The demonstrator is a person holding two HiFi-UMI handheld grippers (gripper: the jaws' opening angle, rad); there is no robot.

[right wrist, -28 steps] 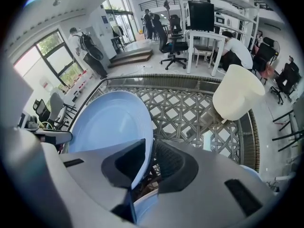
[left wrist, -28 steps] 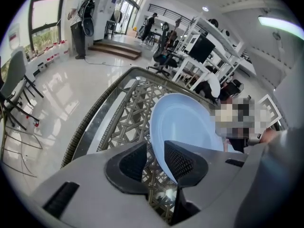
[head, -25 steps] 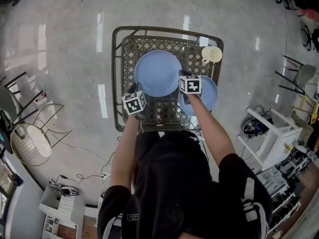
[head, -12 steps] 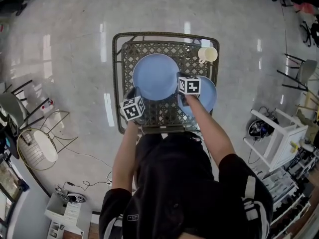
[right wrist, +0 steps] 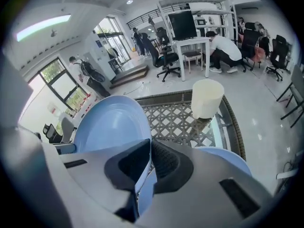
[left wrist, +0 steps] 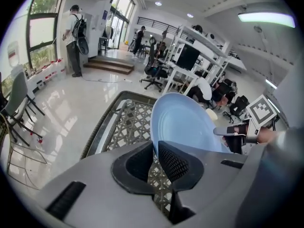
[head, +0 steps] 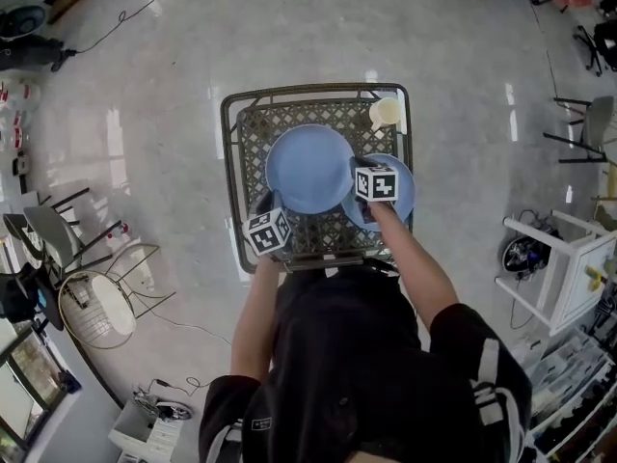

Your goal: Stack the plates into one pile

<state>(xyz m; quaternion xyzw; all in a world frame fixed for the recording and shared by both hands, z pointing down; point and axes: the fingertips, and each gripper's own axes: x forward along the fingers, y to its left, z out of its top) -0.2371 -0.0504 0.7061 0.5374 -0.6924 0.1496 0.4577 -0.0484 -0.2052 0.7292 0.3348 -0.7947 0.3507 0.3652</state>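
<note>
Now the left gripper [left wrist: 156,148] has just been closing its jaws and pinches the near rim of the large blue plate [head: 308,167]. The right gripper [right wrist: 149,148] clamps the same plate at its right edge. In the head view this plate is in the middle, covering part of a second blue plate [head: 405,196] at its right, above the wire table [head: 228,162]; a cream cup [head: 385,112] stands at the upper right

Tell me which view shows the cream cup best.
The right gripper view: the cream cup stands large and unblocked on the wicker table. The head view shows it small, from above. The left gripper view shows at most a sliver past the blue plate.
</note>
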